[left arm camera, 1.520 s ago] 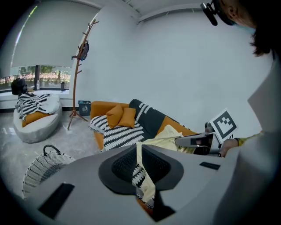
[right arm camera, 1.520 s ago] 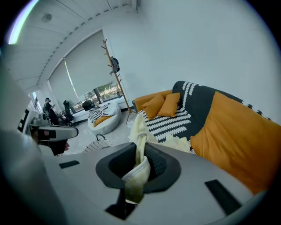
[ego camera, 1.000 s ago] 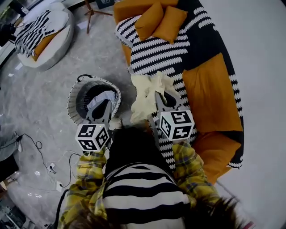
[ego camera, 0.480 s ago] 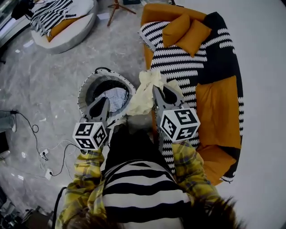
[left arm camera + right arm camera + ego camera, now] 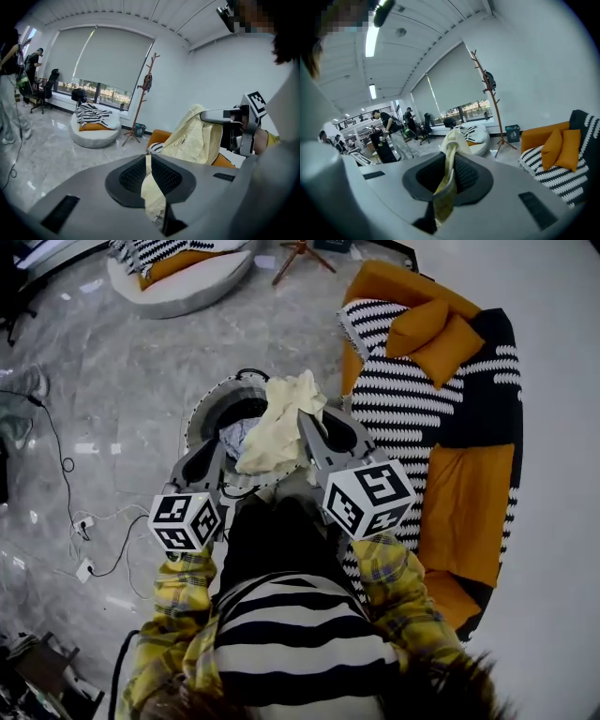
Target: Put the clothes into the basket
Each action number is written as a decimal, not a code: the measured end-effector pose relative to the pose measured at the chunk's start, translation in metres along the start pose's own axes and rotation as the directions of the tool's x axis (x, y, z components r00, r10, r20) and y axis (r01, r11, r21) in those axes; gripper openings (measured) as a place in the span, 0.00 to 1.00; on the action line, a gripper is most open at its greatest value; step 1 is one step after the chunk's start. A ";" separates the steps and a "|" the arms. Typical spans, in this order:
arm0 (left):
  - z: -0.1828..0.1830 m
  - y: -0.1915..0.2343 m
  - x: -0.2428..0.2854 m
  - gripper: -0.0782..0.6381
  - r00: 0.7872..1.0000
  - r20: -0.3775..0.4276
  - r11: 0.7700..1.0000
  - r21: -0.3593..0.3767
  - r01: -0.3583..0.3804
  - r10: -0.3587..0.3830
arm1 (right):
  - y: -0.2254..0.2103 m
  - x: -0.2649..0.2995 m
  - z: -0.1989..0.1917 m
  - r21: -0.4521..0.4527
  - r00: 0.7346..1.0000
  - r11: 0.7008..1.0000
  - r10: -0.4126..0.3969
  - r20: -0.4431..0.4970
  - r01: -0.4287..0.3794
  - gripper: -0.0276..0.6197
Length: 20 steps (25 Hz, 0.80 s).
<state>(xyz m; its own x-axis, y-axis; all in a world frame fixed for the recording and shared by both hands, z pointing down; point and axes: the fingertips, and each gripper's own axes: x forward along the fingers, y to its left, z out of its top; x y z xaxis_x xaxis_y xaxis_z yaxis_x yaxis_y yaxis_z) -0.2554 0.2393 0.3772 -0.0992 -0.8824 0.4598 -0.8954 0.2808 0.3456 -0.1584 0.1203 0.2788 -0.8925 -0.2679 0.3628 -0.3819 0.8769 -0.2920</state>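
A pale yellow garment (image 5: 278, 427) hangs in the air between both grippers, right over the round woven basket (image 5: 211, 406). My left gripper (image 5: 221, 439) is shut on one edge of it; the cloth (image 5: 152, 197) is pinched between its jaws. My right gripper (image 5: 306, 420) is shut on the other edge, with yellow fabric (image 5: 446, 185) running up out of the jaws. In the left gripper view the garment (image 5: 194, 136) drapes from the right gripper (image 5: 234, 123). A grey-white garment (image 5: 234, 435) lies in the basket, partly hidden by the yellow one.
An orange sofa (image 5: 469, 484) with a black-and-white throw and orange cushions (image 5: 436, 334) stands to the right. A round floor cushion (image 5: 178, 273) and a coat stand (image 5: 143, 93) are farther off. Cables (image 5: 84, 521) trail on the grey floor at left. People stand in the background (image 5: 389, 129).
Both grippers carried the yellow garment leftward off the sofa and over the basket. The garment now hangs above the basket's opening.
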 end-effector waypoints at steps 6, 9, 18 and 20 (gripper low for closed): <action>-0.002 0.029 -0.012 0.17 0.997 0.020 0.997 -0.039 -0.074 0.074 | 0.043 0.041 -0.005 -0.037 0.989 0.990 0.137 -0.047 -0.139 0.13; -0.005 0.045 -0.021 0.17 0.993 0.020 0.991 -0.066 -0.118 0.119 | 0.062 0.061 -0.013 -0.051 0.977 0.978 0.195 -0.086 -0.200 0.13; -0.027 0.088 -0.036 0.17 0.981 -0.013 0.972 -0.131 -0.194 0.193 | 0.101 0.115 -0.061 -0.057 0.939 0.954 0.276 -0.208 -0.293 0.13; -0.033 0.094 -0.037 0.17 0.979 -0.025 0.969 -0.139 -0.205 0.204 | 0.104 0.125 -0.079 -0.061 0.929 0.952 0.278 -0.245 -0.301 0.13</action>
<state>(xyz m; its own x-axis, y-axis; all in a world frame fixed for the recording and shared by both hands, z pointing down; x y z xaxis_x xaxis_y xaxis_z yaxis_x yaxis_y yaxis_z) -0.3214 0.3101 0.4193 -0.2685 -0.7968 0.5413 -0.7870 0.5055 0.3538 -0.2901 0.2093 0.3639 -0.8765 0.0931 0.4724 -0.0799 0.9394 -0.3334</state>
